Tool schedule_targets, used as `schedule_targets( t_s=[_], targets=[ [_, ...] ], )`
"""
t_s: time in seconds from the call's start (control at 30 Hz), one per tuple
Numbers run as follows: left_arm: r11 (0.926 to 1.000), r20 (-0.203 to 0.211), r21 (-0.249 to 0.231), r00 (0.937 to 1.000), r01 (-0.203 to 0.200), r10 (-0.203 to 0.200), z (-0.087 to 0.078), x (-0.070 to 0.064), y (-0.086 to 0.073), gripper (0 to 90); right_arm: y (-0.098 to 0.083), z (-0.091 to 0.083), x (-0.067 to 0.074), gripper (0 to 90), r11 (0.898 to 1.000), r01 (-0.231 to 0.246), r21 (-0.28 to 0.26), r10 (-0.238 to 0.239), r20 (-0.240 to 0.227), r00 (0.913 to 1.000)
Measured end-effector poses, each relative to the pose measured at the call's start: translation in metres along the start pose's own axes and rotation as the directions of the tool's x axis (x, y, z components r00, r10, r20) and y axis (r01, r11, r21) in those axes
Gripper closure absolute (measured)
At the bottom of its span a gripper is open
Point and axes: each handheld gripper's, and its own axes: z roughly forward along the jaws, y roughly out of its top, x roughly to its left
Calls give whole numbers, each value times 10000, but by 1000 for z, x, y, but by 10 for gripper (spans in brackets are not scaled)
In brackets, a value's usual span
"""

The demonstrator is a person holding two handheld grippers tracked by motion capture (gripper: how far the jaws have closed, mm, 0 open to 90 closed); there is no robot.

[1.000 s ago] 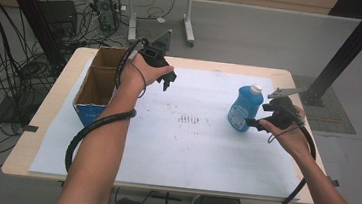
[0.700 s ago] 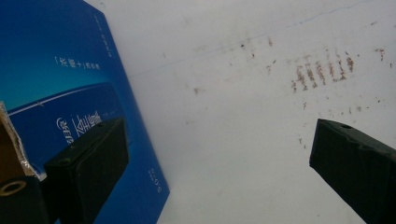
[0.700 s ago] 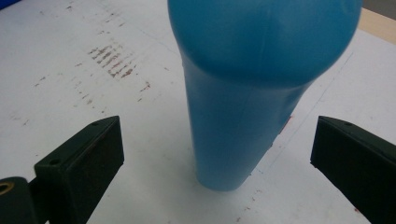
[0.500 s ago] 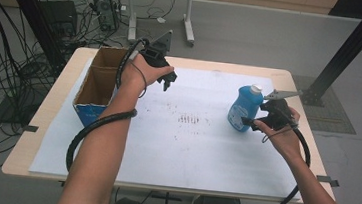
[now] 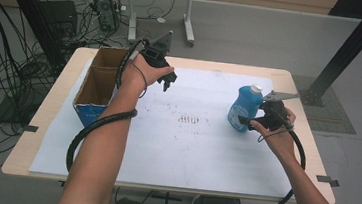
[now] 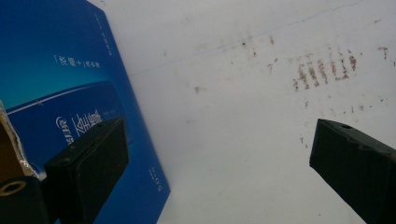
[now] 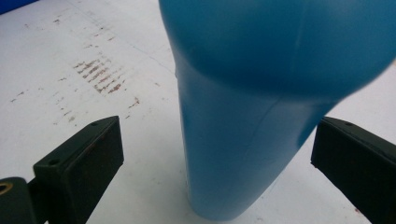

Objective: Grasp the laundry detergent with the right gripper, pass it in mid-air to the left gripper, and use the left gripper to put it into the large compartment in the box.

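the blue bottle (image 5: 244, 107) stands upright with its white cap on top, on the white sheet (image 5: 189, 148) that covers the surface (image 5: 53, 105), toward the right side and well apart from the cardboard box (image 5: 101, 82) at the left. the right claw (image 5: 245, 121) is at the bottle's lower part, released, its two black jaws spread wide with the bottle between them. in the right gripper view the bottle (image 7: 243, 135) rises between the jaws; its right edge is close to the right jaw, while a broad strip of white sheet shows between its left edge and the left jaw. whether either jaw touches it cannot be told. the bottle's base rests on the sheet, and a patch of small reddish-brown marks (image 7: 100, 74) lies on the sheet off to the left of it.

the left claw (image 5: 167, 82) hangs above the sheet just beside the near right corner of the box, pointing down, held by a hand (image 5: 144, 71) whose forearm carries a looped black cable (image 5: 97, 126). it is released too and grasps nothing: in the left gripper view its jaws stand far apart over bare sheet, with the blue printed side of the box (image 6: 60, 79) behind the left jaw and the same reddish-brown marks (image 6: 327, 70) up at the right. the box is open at the top, brown inside.
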Motion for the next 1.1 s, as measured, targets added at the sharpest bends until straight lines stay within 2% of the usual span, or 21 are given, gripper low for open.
schedule_targets(
  t_s=[0.27,1.1],
  targets=[
    [10000,5,14,10000,-67,67,0,-2,3,52,-1,3,0,19,9996,4,-291,-2,78,10000],
    [10000,-8,-61,10000,-41,41,-2,-2,3,51,-3,6,3,19,9987,178,-480,-173,106,9998]
  ],
)
